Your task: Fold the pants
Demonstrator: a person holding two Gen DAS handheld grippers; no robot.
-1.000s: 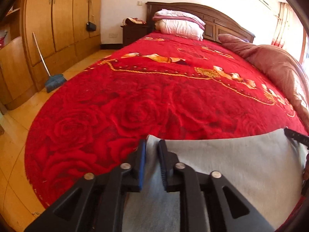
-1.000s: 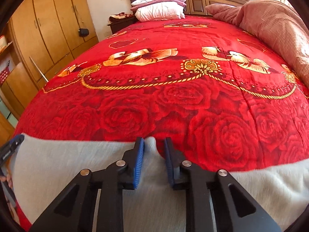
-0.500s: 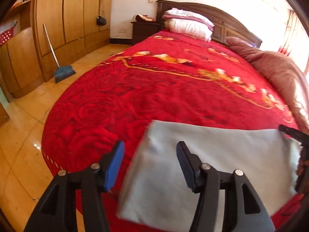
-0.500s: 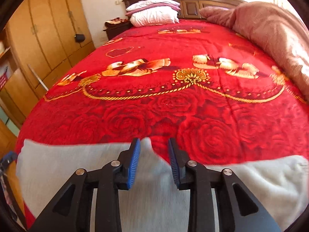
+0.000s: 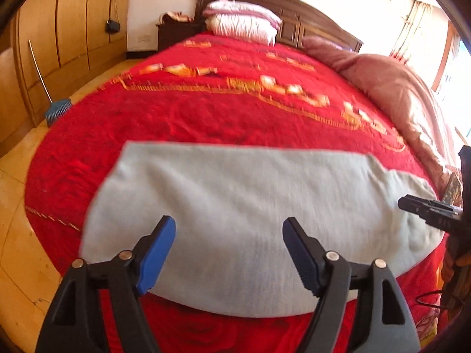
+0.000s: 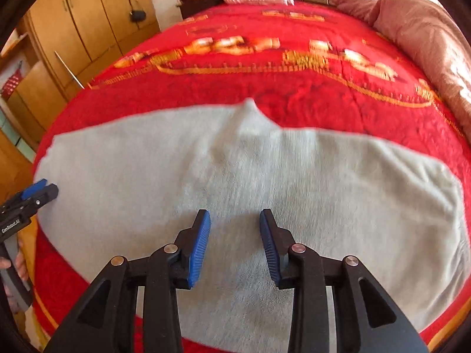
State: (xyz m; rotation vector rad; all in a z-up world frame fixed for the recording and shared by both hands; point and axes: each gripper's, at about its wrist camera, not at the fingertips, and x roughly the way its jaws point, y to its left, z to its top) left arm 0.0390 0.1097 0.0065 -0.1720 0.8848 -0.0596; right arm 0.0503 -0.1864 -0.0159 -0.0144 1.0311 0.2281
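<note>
The light grey pants [image 5: 241, 206] lie folded lengthwise, flat across the near end of the red bed; they also show in the right wrist view [image 6: 235, 182], with a small peak on the far edge. My left gripper [image 5: 229, 250] is open wide and empty, raised above the pants' left part. My right gripper [image 6: 234, 242] is open and empty, above the pants' middle. The right gripper's tip shows at the right edge of the left wrist view [image 5: 426, 210]; the left gripper shows at the left edge of the right wrist view [image 6: 32, 195].
The red rose bedspread [image 5: 235, 111] covers the bed. A pink quilt [image 5: 397, 94] lies along the right side, pillows [image 5: 241, 23] at the headboard. Wooden wardrobes [image 5: 67, 23] and a broom [image 5: 57, 108] stand left, over a tiled floor [image 5: 17, 250].
Both grippers let go of the pants' far edge, opened and pulled back and up. The pants now lie flat on the bed.
</note>
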